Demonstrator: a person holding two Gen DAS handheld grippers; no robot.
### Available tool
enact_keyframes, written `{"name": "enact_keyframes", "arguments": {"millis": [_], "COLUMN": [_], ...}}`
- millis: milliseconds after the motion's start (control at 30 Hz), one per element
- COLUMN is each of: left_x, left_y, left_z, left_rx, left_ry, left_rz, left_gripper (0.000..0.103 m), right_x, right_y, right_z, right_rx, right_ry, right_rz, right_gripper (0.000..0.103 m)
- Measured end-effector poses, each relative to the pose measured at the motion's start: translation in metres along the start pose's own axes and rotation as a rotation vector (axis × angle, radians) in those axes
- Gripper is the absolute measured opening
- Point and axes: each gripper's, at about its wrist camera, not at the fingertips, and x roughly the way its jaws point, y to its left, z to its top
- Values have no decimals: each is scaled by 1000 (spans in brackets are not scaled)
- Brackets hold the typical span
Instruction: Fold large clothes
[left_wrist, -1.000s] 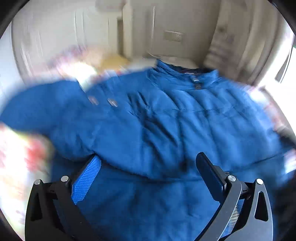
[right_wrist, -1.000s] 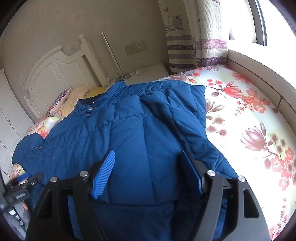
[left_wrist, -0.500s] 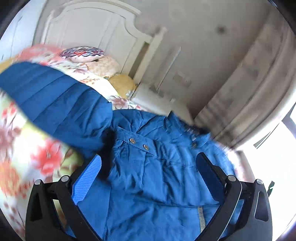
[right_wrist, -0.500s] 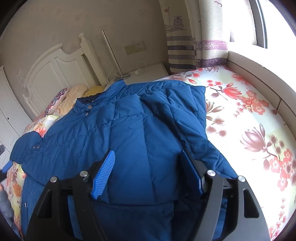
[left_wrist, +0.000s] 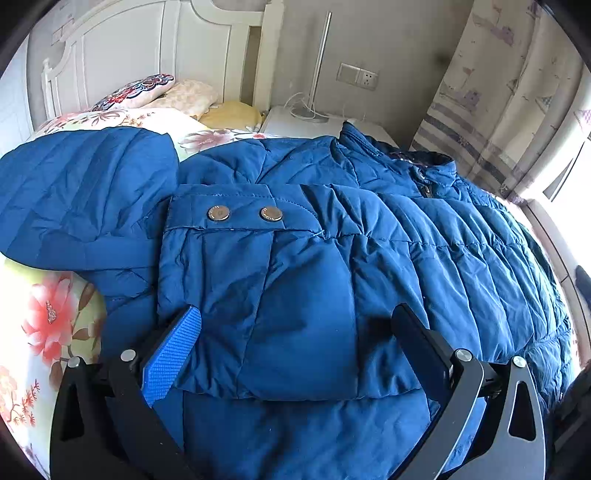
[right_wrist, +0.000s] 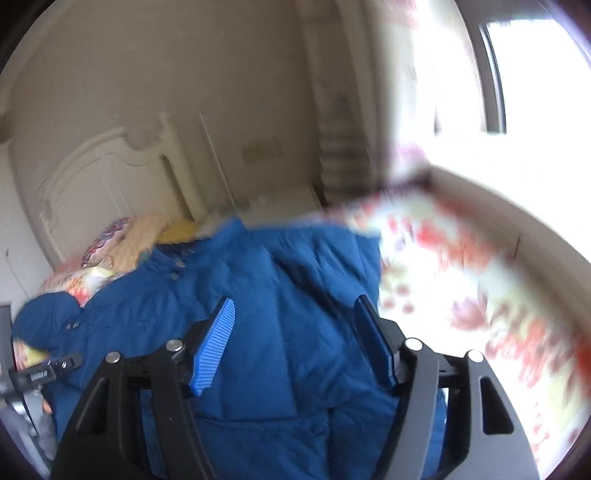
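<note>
We see both wrist views looking close over the blue jacket (left_wrist: 332, 266) toward the headboard (left_wrist: 147, 55); the right one is blurred.

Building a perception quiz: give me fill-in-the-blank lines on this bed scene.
1. The quilted puffer jacket is coloured ____.
2. The folded-over sleeve cuff shows ____ metal snaps.
3. The jacket lies on a ____-patterned bedsheet.
4. The white wooden headboard stands behind the ____.

Missing: blue; two; floral; pillows
</note>
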Motion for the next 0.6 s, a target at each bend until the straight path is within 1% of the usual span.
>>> {"name": "enact_keyframes", "arguments": {"millis": [33,67,100,133,167,200,267,300,333,367,400,467,500,533,567,600], "left_x": [0,0,-1,1,1,-1,-1,-1,0,1,1,1,1,0,0,-1], "left_y": [-1,-4,-2,-5,-4,-4,-4,-3,-4,-4,-4,-5,-4,-4,-3,-3], "left_z": [3,5,4,6,5,4,4,4,4,4,4,3,3,3,3,3], "left_rx": [-3,-7,-10,-11,-12,-11,-12,-12,-9,-9,-8,-6,-7,-8,-11,-14], "left_ry": [-2,-3,-4,-4,-6,-9,-10,-9,-10,-9,-8,-7,-7,-7,-8,-9], "left_rz": [-3,-8,-12,-14,-15,-14,-14,-12,-11,-10,-7,-3,-4,-6,-9,-13], "left_gripper": [99,99,99,99,99,99,99,99,99,99,99,99,99,99,99,99], "right_x": [0,8,24,39,58,61,66,65,63,62,62,72,81,99,115,135], "right_y": [16,29,43,50,50,47,39,37,35,35,34,33,33,30,31,25], "right_z": [0,-3,-10,-18,-26,-24,-14,-9,1,10,22,41,48,54,57,56], "right_rx": [-90,-166,-256,-311,-330,-307,-268,-266,-267,-263,-245,-197,-192,-191,-178,-156], "right_ry": [15,74,182,275,372,390,454,459,434,401,360,319,307,314,344,389], "right_rz": [28,35,24,5,-24,-21,-21,-28,-50,-54,-43,7,13,9,5,-9], "right_gripper": [66,67,68,67,68,72,73,73,73,73,73,73,73,73,74,75]}}
